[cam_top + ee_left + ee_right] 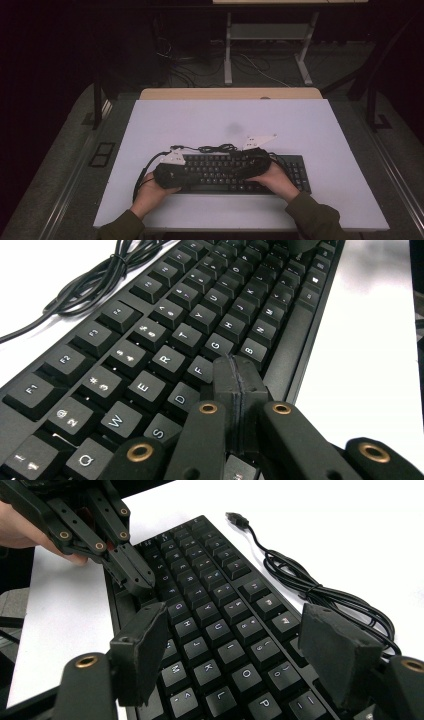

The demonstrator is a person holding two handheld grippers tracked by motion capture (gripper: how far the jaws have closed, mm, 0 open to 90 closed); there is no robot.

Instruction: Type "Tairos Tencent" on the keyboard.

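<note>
We see a black keyboard (235, 172) lying on the white table (210, 125) near its front edge, with both of our grippers over its keys, though from the high view the dark grippers blur into the keys and their jaws are hard to make out. Our left gripper (239, 385) has its jaws pressed flat together with nothing between them, its tip down near the F and G keys, whether touching we cannot tell. Our right gripper (245, 650) stands wide apart and empty above the right-hand letters, while the keyboard's coiled cable (320, 592) lies behind on the table, its plug (236, 518) loose.
</note>
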